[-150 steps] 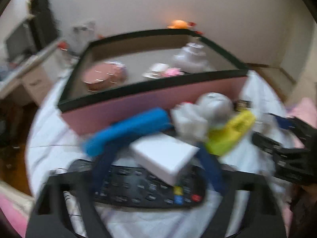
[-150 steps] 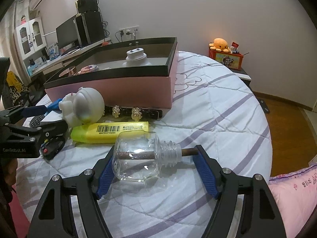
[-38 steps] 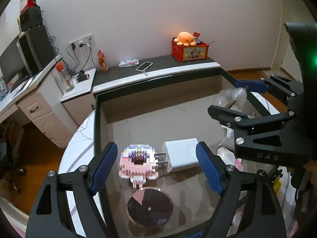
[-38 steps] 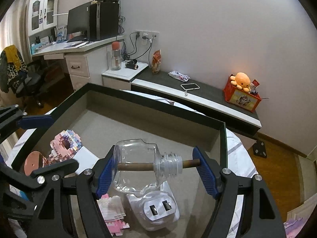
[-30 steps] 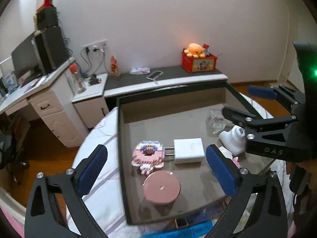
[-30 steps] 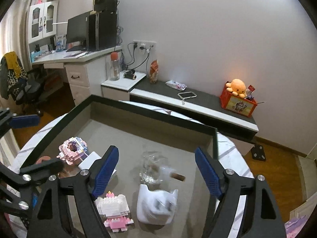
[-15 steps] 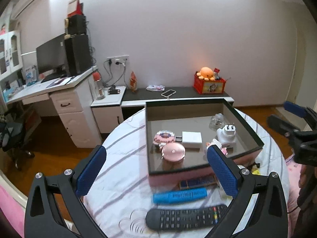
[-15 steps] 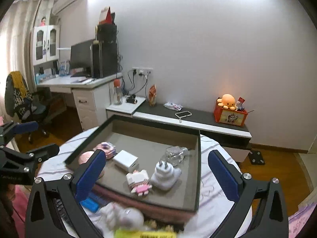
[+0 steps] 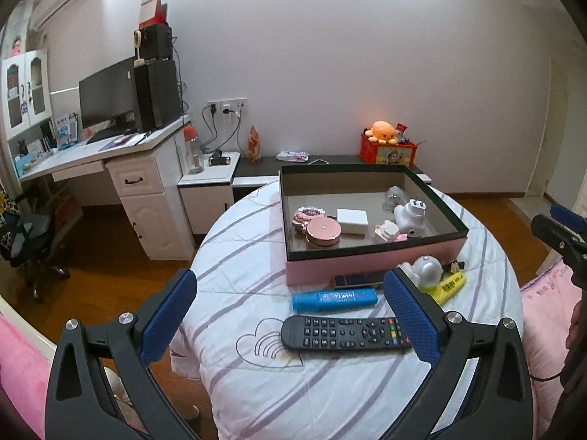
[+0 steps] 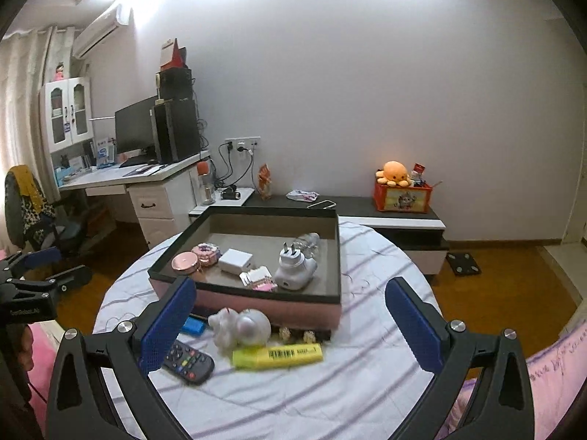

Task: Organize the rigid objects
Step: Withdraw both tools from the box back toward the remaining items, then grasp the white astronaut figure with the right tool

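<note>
Viewing both wrist cameras, I see a round table under a white cloth with purple stripes, in a room with a wooden floor, a white desk carrying a monitor, and a low dark cabinet along the wall.

A pink box with a black rim sits on the table. Inside it lie a pink round compact, a white charger block, a white plug adapter, a glass bottle and two pink brick figures.

In front of the box, on the cloth: a blue highlighter, a black remote control, a yellow highlighter and a white figurine.

I hold the left gripper above the table's near edge, fingers spread wide, nothing between them. The right gripper sits likewise raised, fingers spread wide and empty.
</note>
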`<state>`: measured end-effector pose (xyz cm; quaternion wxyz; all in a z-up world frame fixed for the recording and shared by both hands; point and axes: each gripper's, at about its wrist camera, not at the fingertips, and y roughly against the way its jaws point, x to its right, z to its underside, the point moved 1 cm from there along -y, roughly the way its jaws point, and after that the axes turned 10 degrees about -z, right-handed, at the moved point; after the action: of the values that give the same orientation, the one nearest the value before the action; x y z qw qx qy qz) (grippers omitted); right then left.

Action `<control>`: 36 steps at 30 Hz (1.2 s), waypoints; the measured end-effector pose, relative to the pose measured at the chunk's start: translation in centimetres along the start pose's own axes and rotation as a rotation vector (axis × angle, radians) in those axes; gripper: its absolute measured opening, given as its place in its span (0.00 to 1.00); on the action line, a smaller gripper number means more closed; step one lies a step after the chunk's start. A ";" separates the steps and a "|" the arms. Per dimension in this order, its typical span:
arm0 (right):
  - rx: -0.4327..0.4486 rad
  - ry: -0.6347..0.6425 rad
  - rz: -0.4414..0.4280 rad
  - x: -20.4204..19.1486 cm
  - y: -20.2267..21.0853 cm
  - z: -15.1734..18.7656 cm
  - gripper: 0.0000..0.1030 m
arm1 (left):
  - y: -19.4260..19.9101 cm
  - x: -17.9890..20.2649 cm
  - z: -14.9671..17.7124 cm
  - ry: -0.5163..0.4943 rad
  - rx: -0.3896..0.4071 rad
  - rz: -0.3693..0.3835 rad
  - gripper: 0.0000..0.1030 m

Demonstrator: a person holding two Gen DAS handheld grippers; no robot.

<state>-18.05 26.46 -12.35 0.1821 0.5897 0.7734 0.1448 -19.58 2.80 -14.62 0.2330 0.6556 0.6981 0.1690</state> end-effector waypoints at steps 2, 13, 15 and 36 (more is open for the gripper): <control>0.004 -0.004 0.007 0.1 0.8 0.5 1.00 | 0.4 0.1 0.1 -0.008 0.004 0.003 1.00; -0.025 -0.019 0.015 -0.2 1.4 2.2 1.00 | 0.0 1.0 1.4 -0.031 -0.035 0.017 1.00; -0.036 -0.026 0.010 -0.4 0.9 2.4 1.00 | -0.6 1.3 1.7 -0.038 -0.053 0.020 1.00; -0.307 -0.004 -0.022 -3.6 -12.3 6.2 1.00 | -7.4 0.5 4.0 -0.064 -0.199 0.014 1.00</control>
<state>-24.98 19.81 -22.89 0.2736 0.5465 0.7482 0.2582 -23.63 2.36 -22.02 0.3180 0.6392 0.6653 0.2184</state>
